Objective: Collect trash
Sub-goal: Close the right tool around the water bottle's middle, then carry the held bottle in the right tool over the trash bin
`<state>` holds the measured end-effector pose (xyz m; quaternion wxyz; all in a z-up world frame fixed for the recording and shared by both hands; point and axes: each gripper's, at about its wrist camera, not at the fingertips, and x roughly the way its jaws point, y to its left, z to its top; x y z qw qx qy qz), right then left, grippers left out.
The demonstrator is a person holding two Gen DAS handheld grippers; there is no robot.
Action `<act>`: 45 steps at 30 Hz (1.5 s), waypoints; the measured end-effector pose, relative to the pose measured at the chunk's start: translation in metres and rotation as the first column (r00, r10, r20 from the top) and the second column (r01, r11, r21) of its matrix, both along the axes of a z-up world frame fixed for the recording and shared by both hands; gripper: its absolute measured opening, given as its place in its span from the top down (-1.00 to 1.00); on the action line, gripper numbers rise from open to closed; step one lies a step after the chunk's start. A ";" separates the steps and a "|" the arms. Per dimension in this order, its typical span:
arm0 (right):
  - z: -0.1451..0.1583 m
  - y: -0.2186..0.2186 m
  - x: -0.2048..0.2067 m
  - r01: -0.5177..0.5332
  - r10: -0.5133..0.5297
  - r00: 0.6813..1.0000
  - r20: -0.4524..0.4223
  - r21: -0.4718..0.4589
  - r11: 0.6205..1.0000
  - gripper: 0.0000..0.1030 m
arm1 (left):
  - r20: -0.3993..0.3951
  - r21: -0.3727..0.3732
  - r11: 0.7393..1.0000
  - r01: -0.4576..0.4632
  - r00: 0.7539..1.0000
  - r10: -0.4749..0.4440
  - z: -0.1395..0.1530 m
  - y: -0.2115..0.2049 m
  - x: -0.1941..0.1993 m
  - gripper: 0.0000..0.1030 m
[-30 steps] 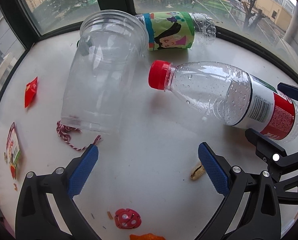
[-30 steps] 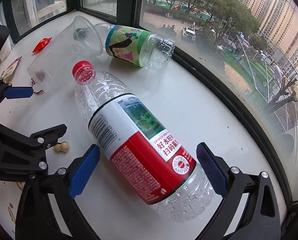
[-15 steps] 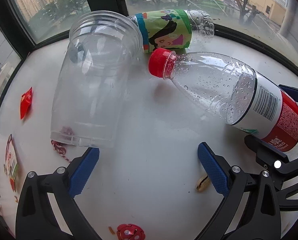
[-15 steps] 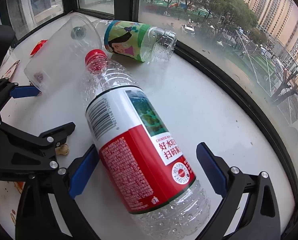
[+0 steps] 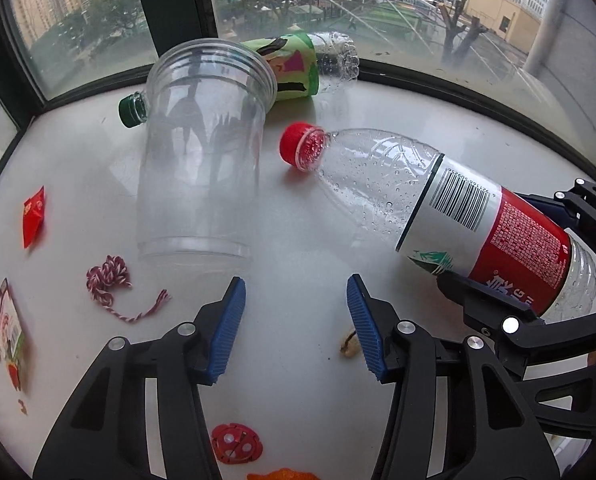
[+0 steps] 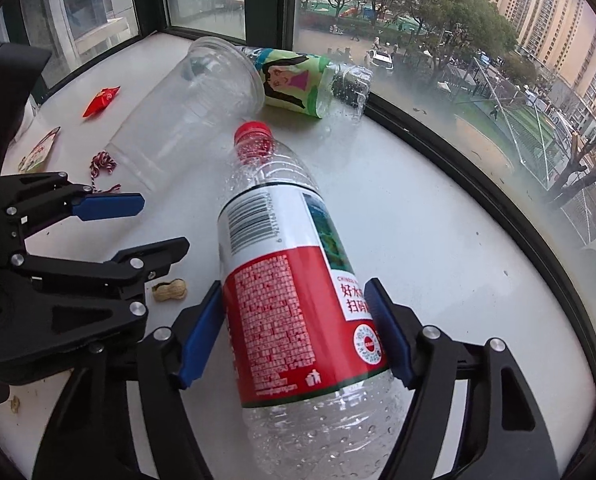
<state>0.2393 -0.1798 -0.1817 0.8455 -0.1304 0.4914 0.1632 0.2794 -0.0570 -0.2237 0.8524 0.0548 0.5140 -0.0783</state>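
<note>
Lying between the right tool's (image 6: pixel 298 332) pads: red-capped bottle (image 6: pixel 285 280).

I see even, overcast daylight entering through the windows (image 5: pixel 418 20), soft faint shadows on the white sill (image 6: pixel 438 240), strong fisheye bending with dark vignetted corners, and generally sharp focus.

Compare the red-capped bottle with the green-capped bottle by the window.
The red-capped bottle wears a red and white label with a barcode; the green-capped bottle wears a green cartoon label. The red-capped bottle sits between the right gripper's fingers, pads against its label; the green-capped bottle lies untouched behind the clear cup. Both are clear plastic and capped.
</note>
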 end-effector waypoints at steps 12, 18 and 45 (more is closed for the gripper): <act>0.068 0.006 -0.062 0.049 -0.053 0.996 0.065 0.062 0.997 -0.22 | 0.087 -0.002 1.000 -0.001 0.996 0.001 0.076 0.006 -0.065 0.02; 0.114 0.020 -0.117 0.042 -0.053 0.990 0.134 0.082 0.996 -0.22 | 0.158 -0.011 1.000 -0.009 0.987 0.010 0.126 0.018 -0.112 0.02; 0.177 0.207 -0.339 -0.518 0.480 0.831 0.280 0.077 0.852 -0.22 | 0.279 0.009 0.819 -0.574 0.788 0.549 0.194 0.205 -0.427 0.02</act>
